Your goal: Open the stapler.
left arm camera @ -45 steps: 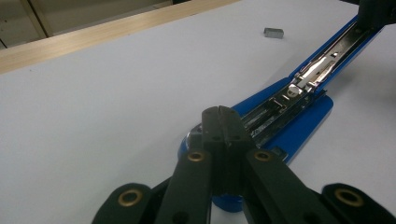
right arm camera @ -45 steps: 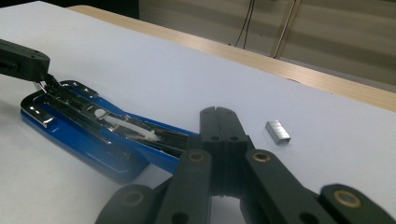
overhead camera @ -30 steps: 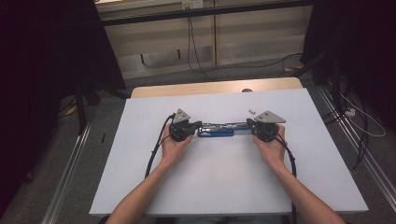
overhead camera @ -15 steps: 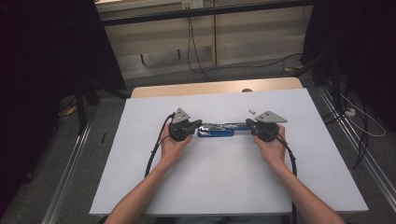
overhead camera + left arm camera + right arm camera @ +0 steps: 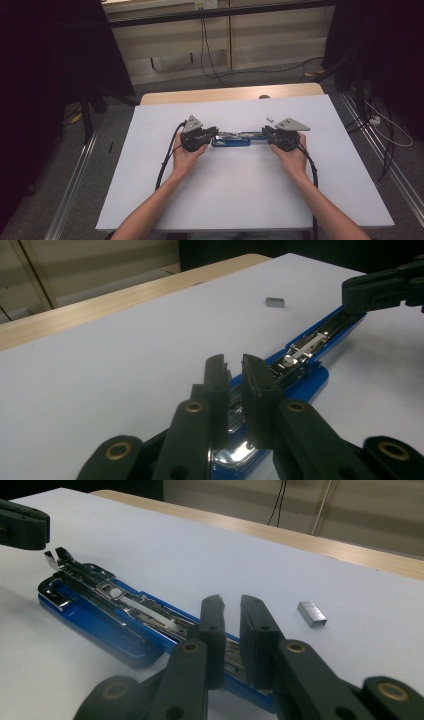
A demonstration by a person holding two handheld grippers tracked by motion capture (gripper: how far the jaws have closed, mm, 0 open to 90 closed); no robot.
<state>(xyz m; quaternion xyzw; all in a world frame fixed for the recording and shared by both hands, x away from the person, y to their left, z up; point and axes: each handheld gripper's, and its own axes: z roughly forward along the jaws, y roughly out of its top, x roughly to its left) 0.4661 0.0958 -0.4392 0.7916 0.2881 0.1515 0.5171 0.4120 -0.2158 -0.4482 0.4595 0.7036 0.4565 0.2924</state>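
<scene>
**Currently: opened stapler lying between two slackening grippers**

A blue stapler [image 5: 231, 139], swung open flat, is found on the white table [image 5: 240, 195]. Left gripper [image 5: 233, 371] and right gripper [image 5: 231, 611] are positioned at opposite ends; both sets of jaws have just been opening, narrowly parted, nothing clamped. A staple strip [image 5: 312, 613] lies nearby.

A glossy blue plastic stapler [image 5: 107, 625] with a shiny metal staple channel lies on a matt white surface [image 5: 240, 190]. Matt black plastic tongs [image 5: 235, 375] flank it. A small bright metal staple block [image 5: 312, 613] lies nearby.
</scene>
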